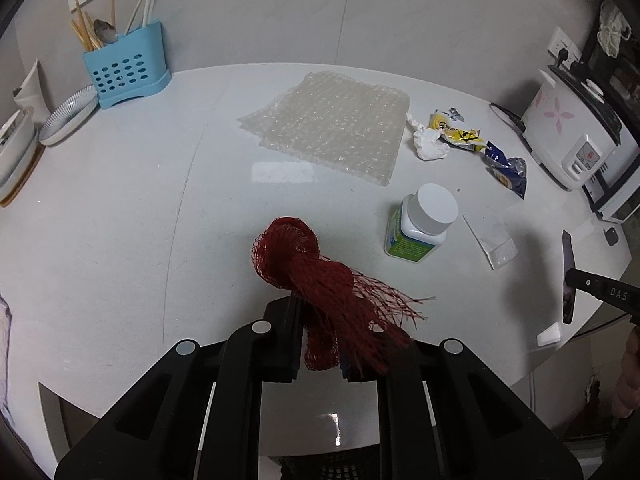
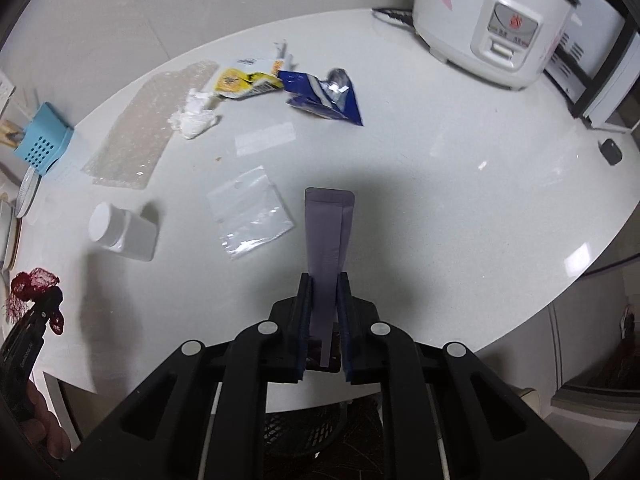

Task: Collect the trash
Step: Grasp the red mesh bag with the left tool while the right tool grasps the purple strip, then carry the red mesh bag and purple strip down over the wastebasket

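Note:
My left gripper [image 1: 320, 312] is shut on a red mesh net [image 1: 316, 276] and holds it above the white table [image 1: 120, 208]; the net also shows in the right wrist view [image 2: 32, 284]. My right gripper [image 2: 324, 280] is shut on a flat purple sachet [image 2: 328, 232] that sticks forward above the table; the sachet shows at the right edge of the left wrist view [image 1: 568, 276]. On the table lie bubble wrap [image 1: 332, 128], a crumpled tissue [image 1: 428, 142], a yellow wrapper [image 1: 456, 130], a blue wrapper [image 2: 324, 96], a clear plastic bag [image 2: 252, 212] and a white-capped bottle [image 1: 424, 220].
A rice cooker [image 2: 484, 20] stands at the back right. A blue utensil holder [image 1: 128, 68] and a bowl [image 1: 68, 116] stand at the back left. A dark mesh bin [image 2: 316, 428] shows below the table's front edge, under my right gripper.

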### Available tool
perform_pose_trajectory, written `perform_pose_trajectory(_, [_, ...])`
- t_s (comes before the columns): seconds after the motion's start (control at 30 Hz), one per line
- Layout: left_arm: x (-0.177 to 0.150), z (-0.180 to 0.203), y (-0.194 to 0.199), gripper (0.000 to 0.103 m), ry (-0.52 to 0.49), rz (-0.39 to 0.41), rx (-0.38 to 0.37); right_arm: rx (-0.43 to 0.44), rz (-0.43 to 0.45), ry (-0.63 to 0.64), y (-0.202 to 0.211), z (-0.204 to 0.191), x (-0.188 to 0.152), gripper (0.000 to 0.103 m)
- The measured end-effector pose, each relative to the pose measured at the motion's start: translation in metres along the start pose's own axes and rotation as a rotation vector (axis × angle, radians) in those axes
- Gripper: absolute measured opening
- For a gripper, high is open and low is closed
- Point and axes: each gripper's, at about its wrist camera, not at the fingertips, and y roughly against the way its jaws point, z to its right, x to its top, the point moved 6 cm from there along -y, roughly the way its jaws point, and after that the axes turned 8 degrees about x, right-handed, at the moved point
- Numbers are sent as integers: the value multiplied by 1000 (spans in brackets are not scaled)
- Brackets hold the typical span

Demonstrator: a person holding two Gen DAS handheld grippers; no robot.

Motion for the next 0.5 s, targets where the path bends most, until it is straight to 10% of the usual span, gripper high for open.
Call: perform_pose_trajectory(0.5, [-44, -15, 48, 13, -107, 44, -93, 58, 99, 26, 34, -68, -68, 12])
